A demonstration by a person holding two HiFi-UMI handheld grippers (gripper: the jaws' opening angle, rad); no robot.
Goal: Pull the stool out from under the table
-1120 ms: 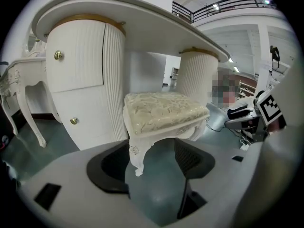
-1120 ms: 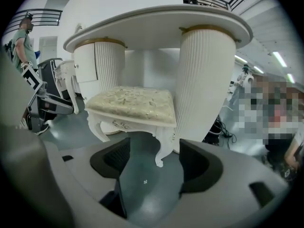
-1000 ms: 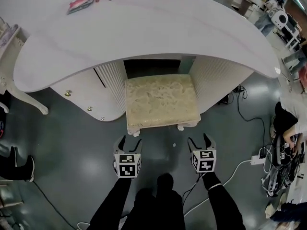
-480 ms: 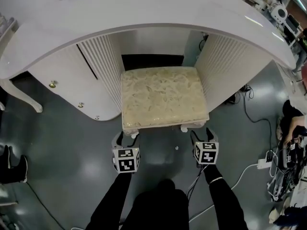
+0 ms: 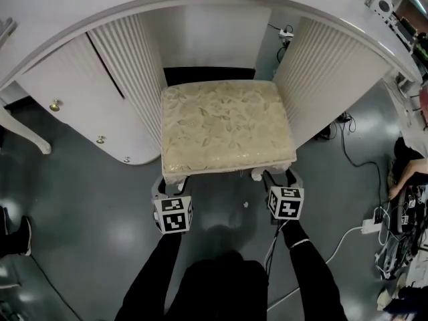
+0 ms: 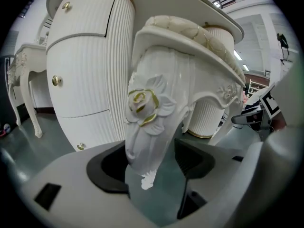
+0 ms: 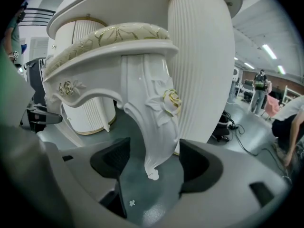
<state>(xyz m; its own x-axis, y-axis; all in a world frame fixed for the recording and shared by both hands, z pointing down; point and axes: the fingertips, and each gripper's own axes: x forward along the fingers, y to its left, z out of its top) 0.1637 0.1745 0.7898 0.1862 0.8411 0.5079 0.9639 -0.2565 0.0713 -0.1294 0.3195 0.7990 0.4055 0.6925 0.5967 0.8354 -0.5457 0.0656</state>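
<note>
Your stool (image 5: 226,126) is a square, white-framed piece with a cream cushion patterned in pale leaves and a scalloped carved apron. It stands on the grey floor (image 5: 80,199) in the kneehole of the white table (image 5: 200,5), between the two ribbed pedestals (image 5: 127,65), with its front edge toward you. Each curved front leg carries a carved rose touched with gold and ends in a small scrolled foot.

Both your black-sleeved arms (image 5: 150,273) reach forward and down, roughly parallel, one to each front corner of the stool, with the marker cubes facing up.

Your left gripper (image 5: 170,184) has its jaws spread, and the stool's left front leg (image 6: 152,122) stands between them. The leg sits close against one black pad, possibly touching it, though the wide-angle view does not settle that. A clear gap shows on the other side.

Your right gripper (image 5: 279,177) also has its jaws spread around the right front leg (image 7: 152,122), which hangs near the middle with floor showing on either side.
</note>
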